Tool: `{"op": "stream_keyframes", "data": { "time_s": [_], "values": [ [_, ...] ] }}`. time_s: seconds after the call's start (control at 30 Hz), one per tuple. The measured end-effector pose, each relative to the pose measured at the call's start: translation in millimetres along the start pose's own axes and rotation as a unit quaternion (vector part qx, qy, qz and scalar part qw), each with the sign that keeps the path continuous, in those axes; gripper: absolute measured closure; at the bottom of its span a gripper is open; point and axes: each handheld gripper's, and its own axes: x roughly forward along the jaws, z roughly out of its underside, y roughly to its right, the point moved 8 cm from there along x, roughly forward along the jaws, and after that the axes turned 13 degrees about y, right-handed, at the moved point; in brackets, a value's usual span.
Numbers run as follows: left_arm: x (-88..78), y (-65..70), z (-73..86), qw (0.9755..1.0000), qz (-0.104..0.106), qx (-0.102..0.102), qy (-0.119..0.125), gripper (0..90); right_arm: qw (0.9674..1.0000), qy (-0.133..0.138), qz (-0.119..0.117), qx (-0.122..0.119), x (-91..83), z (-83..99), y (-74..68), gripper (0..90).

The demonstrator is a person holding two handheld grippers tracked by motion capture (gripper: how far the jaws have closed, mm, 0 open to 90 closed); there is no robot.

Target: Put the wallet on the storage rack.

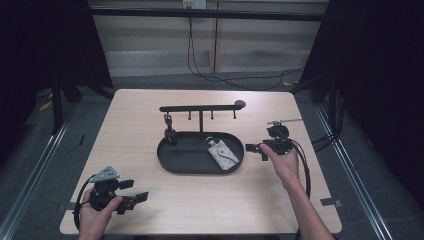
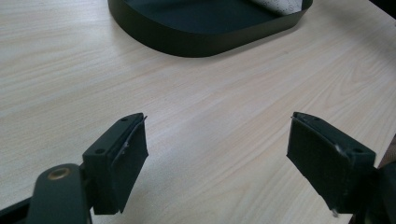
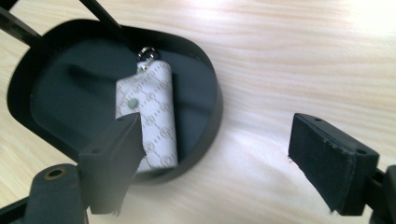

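Pale patterned key pouch with metal ring, lying in black oval tray; both tongs released, holding nothing

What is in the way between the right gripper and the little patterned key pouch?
Only the low rim of the black oval tray lies between the open right gripper and the grey patterned fabric key pouch.
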Motion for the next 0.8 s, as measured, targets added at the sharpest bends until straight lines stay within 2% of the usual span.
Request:
{"op": "stream_keyframes", "data": {
  "time_s": [0.13, 0.37, 0.53, 0.8],
  "values": [
    [-0.1, -0.7, 0.0, 1.0000, -0.003, -0.002, 0.001, 19.8, 0.9999, 0.001, 0.008, -0.011, -7.7, 6.6, 3.3, 18.0],
    [0.0, -1.0, 0.2, 1.0000, -0.005, -0.001, 0.000, 19.8, 0.9997, 0.017, 0.012, -0.012, -23.2, 16.0, 8.9, 18.4],
    [-1.3, -4.3, 0.6, 0.9999, -0.012, -0.011, -0.002, 19.8, 0.9995, 0.021, 0.015, -0.019, -32.5, 23.5, 10.3, 18.1],
    [-1.6, -3.6, 0.4, 0.9999, -0.010, -0.010, -0.002, 19.8, 0.9995, 0.023, 0.015, -0.015, -42.8, 38.8, 12.8, 18.0]
  ]
}}
